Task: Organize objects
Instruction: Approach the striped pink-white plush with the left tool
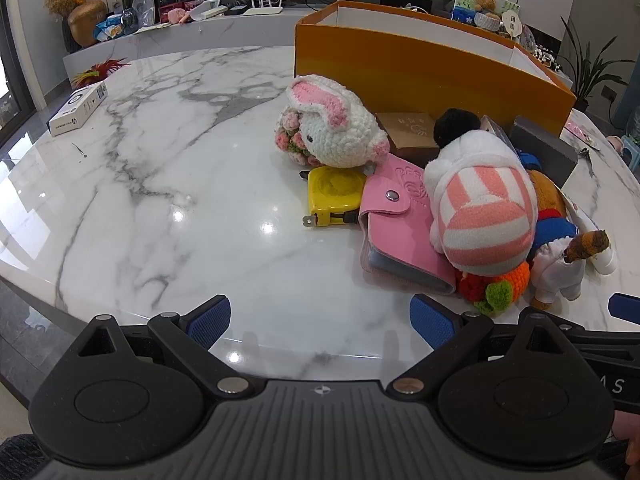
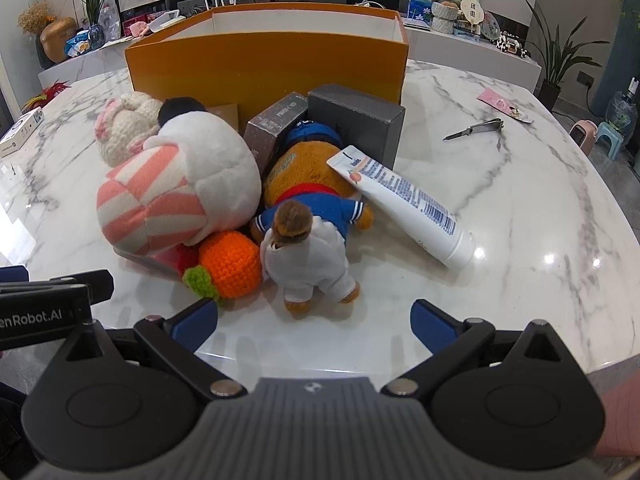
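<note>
- Left gripper (image 1: 320, 320) and right gripper (image 2: 314, 322): both released wide, nothing between the jaws, hovering over the table's (image 1: 160, 200) near edge.
- Toy pile (image 2: 180, 184), pink wallet (image 1: 400, 236), tube (image 2: 404, 204) heaped against the orange box (image 2: 264, 64) mid-table, likely staged for loading.
- Box looks unfilled; sorting not started.

5 plush toys (image 2: 180, 184), 1 orange box (image 2: 264, 60).

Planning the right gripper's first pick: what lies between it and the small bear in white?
Only bare marble tabletop between the open right gripper and the small bear in white, per the right wrist view.
</note>
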